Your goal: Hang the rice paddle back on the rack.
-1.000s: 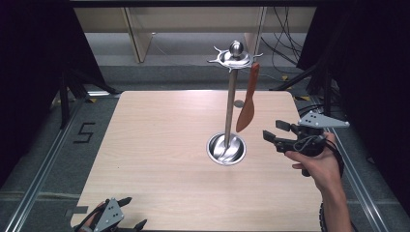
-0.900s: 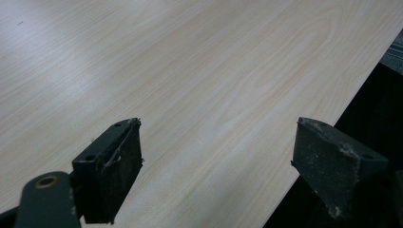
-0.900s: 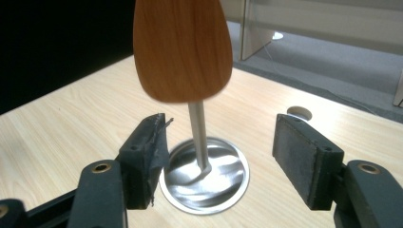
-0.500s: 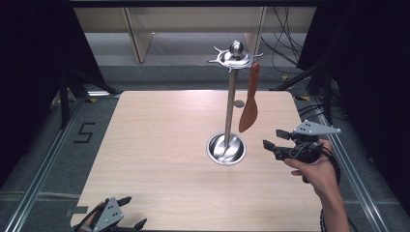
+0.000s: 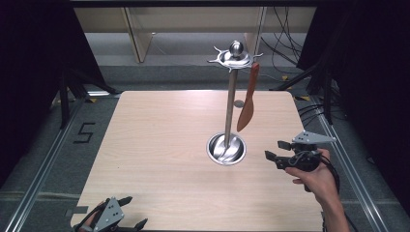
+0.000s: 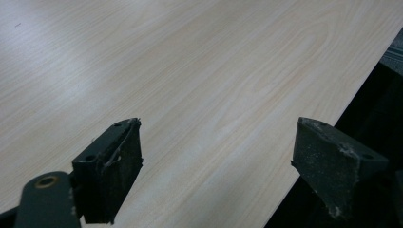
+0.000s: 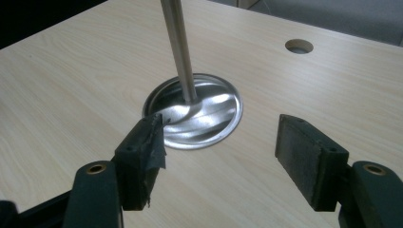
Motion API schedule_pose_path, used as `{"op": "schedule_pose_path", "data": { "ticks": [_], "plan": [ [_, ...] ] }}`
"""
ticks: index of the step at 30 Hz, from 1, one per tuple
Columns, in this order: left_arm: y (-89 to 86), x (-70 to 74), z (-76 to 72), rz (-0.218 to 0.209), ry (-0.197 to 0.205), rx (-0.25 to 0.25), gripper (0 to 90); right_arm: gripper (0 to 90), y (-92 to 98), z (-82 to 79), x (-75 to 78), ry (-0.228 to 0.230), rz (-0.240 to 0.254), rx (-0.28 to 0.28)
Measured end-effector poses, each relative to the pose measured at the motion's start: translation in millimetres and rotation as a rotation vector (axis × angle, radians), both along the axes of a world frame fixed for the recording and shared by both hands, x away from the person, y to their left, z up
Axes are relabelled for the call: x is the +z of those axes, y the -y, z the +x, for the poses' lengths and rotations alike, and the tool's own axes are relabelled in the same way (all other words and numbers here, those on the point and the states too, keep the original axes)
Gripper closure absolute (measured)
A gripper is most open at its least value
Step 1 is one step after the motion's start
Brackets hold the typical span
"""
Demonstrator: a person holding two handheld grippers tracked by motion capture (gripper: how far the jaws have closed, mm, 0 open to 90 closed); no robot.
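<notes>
Right gripper [image 5: 278,150] now lower and nearer person, away from hanging spatula [image 5: 247,109]; fingers spread, empty. Left gripper [image 5: 128,212] unmoved at table [image 5: 159,140] edge, fingers spread. Hanging probably finished.

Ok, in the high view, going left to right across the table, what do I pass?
Left hand-held gripper at the near left corner → round steel base of the stand with its pole → wooden spatula hanging from the stand's top → right hand-held gripper, jaws open, near the right edge.
</notes>
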State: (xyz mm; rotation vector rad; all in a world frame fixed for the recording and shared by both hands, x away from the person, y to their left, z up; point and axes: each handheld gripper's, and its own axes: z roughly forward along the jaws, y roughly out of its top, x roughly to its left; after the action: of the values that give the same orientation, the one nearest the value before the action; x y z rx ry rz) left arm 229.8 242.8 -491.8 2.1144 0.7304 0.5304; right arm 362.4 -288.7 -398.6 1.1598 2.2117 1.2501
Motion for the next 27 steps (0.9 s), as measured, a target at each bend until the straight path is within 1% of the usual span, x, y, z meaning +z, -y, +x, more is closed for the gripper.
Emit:
{"op": "schedule_pose_path", "data": {
  "ticks": [1, 2, 3, 4, 5, 6, 7, 8, 9, 10, 11, 12, 13, 14, 15, 16, 17, 18, 19, 20, 21, 22, 23, 24, 25, 26, 27],
  "plan": [
    [0.8, -0.8, -1.8, -0.015, -0.021, 0.017, 16.1, 34.7, 1.1, 1.4, -1.8, 0.026, -0.012, 0.005],
    [-2.2, 2.0, -0.6, 0.026, -0.014, -0.005, 16.1, 34.7, 0.2, 0.8, -2.8, 0.008, 0.009, 0.006],
    [-1.6, 1.8, -1.3, 0.012, -0.033, 0.004, 16.1, 34.6, 0.7, -0.3, -2.9, -0.005, 0.003, -0.003],
    [0.0, 0.8, -1.5, -0.009, -0.034, 0.02, 16.1, 34.6, 1.7, 0.2, -3.4, 0.008, -0.006, -0.002],
    [-0.6, 1.5, -0.4, 0.007, -0.022, 0.008, 16.2, 34.6, 3.2, 1.2, -4.2, 0.019, -0.019, 0.008],
    [0.6, 1.3, -1.4, -0.007, -0.034, 0.011, 16.1, 34.6, 2.6, -0.6, -5.0, -0.005, -0.013, -0.004],
    [-0.1, 1.8, -0.6, 0.011, -0.016, 0.002, 16.1, 34.6, 3.8, 0.5, -6.7, 0.016, -0.026, -0.001],
    [-0.1, 1.7, -0.6, 0.015, -0.011, 0.002, 16.2, 34.6, 2.5, -0.8, -7.7, -0.011, -0.013, -0.007],
    [-0.4, 2.2, -1.2, 0.022, -0.021, -0.001, 16.1, 34.6, 2.9, -0.9, -7.9, -0.021, -0.018, -0.002],
    [-1.0, 2.7, -2.1, 0.021, -0.03, -0.007, 16.2, 34.6, 3.8, -0.3, -9.1, -0.003, -0.032, -0.004],
    [-1.9, 2.6, -2.0, 0.027, -0.021, -0.013, 16.2, 34.6, 2.4, -1.6, -10.2, -0.016, -0.018, -0.014],
    [-0.6, 0.6, -2.2, 0.004, -0.012, 0.004, 16.1, 34.6, 1.8, -1.7, -11.9, -0.015, -0.023, -0.005],
    [-1.7, 0.4, -1.9, 0.015, -0.011, 0.004, 16.2, 34.5, 2.5, -1.2, -12.1, -0.003, -0.042, 0.004],
    [-3.5, 1.1, -2.5, 0.025, -0.028, 0.0, 16.2, 34.5, 2.1, -1.6, -12.7, -0.006, -0.048, 0.004],
    [-3.0, 0.2, -2.3, 0.008, -0.011, 0.009, 16.2, 34.3, -0.9, -3.1, -14.1, -0.029, -0.026, -0.01],
    [-3.1, 0.2, -2.3, 0.003, -0.005, 0.013, 16.1, 34.2, -1.0, -3.1, -14.8, -0.03, -0.035, -0.003],
    [-3.7, 1.6, -3.0, 0.008, -0.031, 0.014, 16.1, 33.8, -2.0, -3.3, -16.0, -0.028, -0.04, -0.002],
    [-3.2, 1.7, -2.2, 0.0, -0.003, 0.005, 16.2, 33.8, -3.1, -3.6, -17.0, -0.036, -0.043, 0.001],
    [-1.6, 0.3, -3.2, -0.025, -0.01, 0.019, 16.1, 33.8, -3.9, -4.0, -18.1, -0.038, -0.048, 0.006],
    [-1.8, 1.0, -3.6, -0.014, -0.022, 0.019, 16.2, 33.7, -4.8, -4.4, -18.8, -0.042, -0.046, 0.005],
    [-2.8, 1.4, -2.6, 0.003, -0.014, 0.006, 16.2, 33.6, -5.2, -4.6, -20.1, -0.04, -0.052, 0.009],
    [-3.9, 1.5, -1.6, 0.03, 0.0, 0.004, 16.1, 33.6, -5.9, -5.1, -21.1, -0.041, -0.05, 0.01],
    [-3.6, 1.3, -1.5, 0.025, 0.001, 0.005, 16.2, 33.6, -6.6, -5.6, -22.4, -0.048, -0.052, 0.02],
    [-3.5, 1.4, -1.5, 0.022, 0.002, 0.006, 16.1, 33.5, -6.4, -4.5, -24.3, -0.031, -0.065, 0.031],
    [-3.1, 1.6, -1.9, 0.014, -0.005, 0.007, 16.2, 33.5, -8.2, -6.7, -25.3, -0.051, -0.056, 0.019],
    [-8.3, 6.4, 4.8, 0.11, 0.087, -0.045, 16.2, 33.5, -8.6, -7.3, -26.2, -0.059, -0.065, 0.018],
    [-8.4, 6.6, 4.8, 0.111, 0.089, -0.044, 16.2, 33.4, -8.8, -6.5, -28.1, -0.048, -0.065, 0.025]
  ]
}}
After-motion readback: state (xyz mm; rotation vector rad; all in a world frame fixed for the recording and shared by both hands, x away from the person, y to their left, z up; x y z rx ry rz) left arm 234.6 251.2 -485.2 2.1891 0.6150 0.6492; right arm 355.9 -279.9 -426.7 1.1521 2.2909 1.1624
